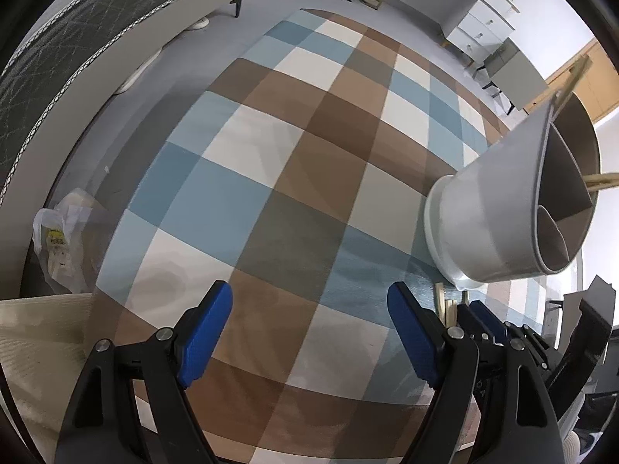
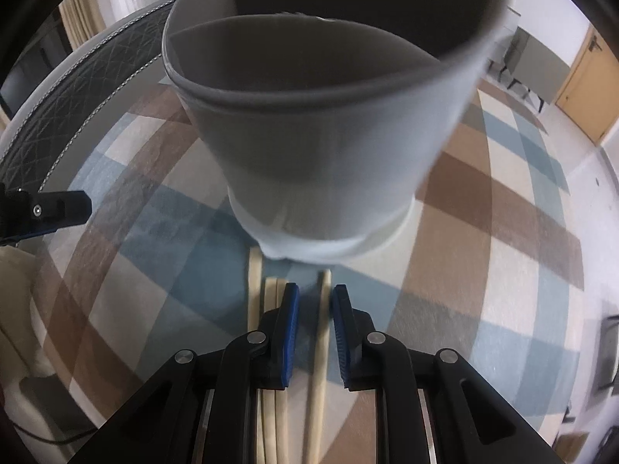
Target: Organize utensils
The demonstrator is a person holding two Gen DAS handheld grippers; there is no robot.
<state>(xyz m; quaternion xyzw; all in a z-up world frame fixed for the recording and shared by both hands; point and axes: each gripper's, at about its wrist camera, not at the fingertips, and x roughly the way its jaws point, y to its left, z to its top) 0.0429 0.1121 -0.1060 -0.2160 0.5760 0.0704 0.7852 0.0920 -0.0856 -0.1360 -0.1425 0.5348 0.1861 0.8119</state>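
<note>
A grey utensil holder [image 2: 317,147] with inner dividers stands on a white base on the glass table. It shows at the right in the left wrist view [image 1: 495,201], with two wooden chopsticks [image 1: 601,181] sticking out of it. Several more chopsticks lie flat in front of the holder. My right gripper [image 2: 316,290] points down over them, its jaws narrowed around one chopstick [image 2: 320,348]. That chopstick lies close to the right pad with a gap on its left, so nothing presses it. Two others [image 2: 271,309] lie just left of the jaws. My left gripper [image 1: 309,290] hangs wide open over bare glass.
The round glass table [image 1: 271,193] shows a blue, brown and white checked rug beneath. A dark quilted bed [image 1: 58,58] lies to the left, with a plastic bag [image 1: 58,239] on the floor beside it. White drawers [image 1: 479,27] stand at the back. A door [image 2: 584,89] is far right.
</note>
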